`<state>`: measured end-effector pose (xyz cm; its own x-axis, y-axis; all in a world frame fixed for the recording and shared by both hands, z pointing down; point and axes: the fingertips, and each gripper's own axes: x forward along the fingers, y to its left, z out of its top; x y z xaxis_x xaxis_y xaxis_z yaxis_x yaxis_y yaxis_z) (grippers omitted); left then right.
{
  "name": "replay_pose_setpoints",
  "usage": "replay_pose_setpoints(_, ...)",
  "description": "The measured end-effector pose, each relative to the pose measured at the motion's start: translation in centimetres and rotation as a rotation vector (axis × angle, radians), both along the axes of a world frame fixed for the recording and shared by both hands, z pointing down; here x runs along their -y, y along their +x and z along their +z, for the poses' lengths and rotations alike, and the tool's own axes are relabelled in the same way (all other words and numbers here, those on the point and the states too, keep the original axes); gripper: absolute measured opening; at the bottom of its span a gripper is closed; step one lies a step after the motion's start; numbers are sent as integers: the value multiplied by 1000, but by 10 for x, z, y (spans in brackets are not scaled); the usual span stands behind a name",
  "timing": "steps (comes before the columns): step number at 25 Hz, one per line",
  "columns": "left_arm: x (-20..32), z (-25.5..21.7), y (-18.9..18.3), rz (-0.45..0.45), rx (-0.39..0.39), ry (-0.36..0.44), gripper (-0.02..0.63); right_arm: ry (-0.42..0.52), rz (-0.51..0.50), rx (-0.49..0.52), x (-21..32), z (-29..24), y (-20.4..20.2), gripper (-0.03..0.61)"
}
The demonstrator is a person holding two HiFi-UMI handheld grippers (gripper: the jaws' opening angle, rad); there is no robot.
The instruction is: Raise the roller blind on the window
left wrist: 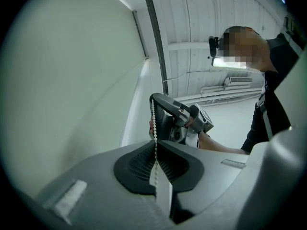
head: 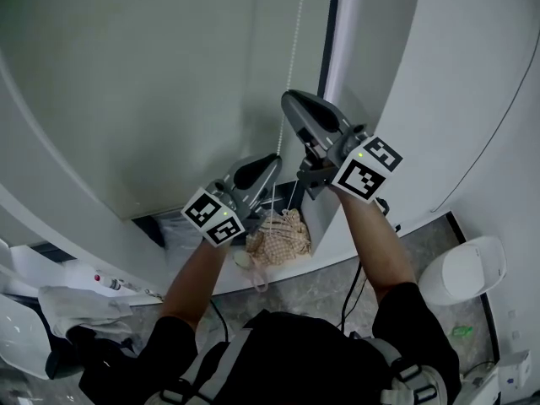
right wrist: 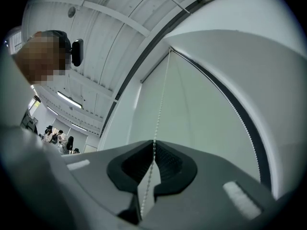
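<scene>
The pale roller blind [head: 152,83] hangs over the window, and its white bead chain [head: 293,49] runs down along the blind's right edge. My right gripper [head: 288,98] is the higher one and is shut on the chain. My left gripper [head: 275,159] sits just below it, also shut on the chain. In the left gripper view the chain [left wrist: 153,123] rises from the closed left gripper [left wrist: 156,146] up to the right gripper [left wrist: 153,98]. From the closed right gripper [right wrist: 154,145], the chain [right wrist: 160,95] climbs in front of the blind [right wrist: 201,114] towards its top roller.
A dark window frame [head: 329,32] and a curved white wall [head: 456,83] stand right of the chain. A beige netted bundle [head: 283,234] lies on the sill below the grippers. A white round seat [head: 464,268] is at the right, crumpled cloth [head: 76,306] at the left.
</scene>
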<state>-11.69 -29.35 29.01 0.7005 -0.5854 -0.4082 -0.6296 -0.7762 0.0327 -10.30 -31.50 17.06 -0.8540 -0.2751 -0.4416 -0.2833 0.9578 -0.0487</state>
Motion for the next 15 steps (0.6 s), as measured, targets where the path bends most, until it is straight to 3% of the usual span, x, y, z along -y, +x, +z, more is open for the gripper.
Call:
replay_pose_setpoints(6, 5, 31, 15, 36, -5, -59, 17, 5, 52, -4, 3, 29, 20, 17)
replay_pose_setpoints(8, 8, 62, 24, 41, 24, -108, 17, 13, 99, -58, 4, 56, 25, 17)
replay_pose_setpoints(10, 10, 112, 33, 35, 78, -188, 17, -5, 139, -149, 4, 104, 26, 17)
replay_pose_setpoints(15, -4, 263, 45, 67, 170, -516, 18, -153, 143, -369, -8, 258, 29, 17)
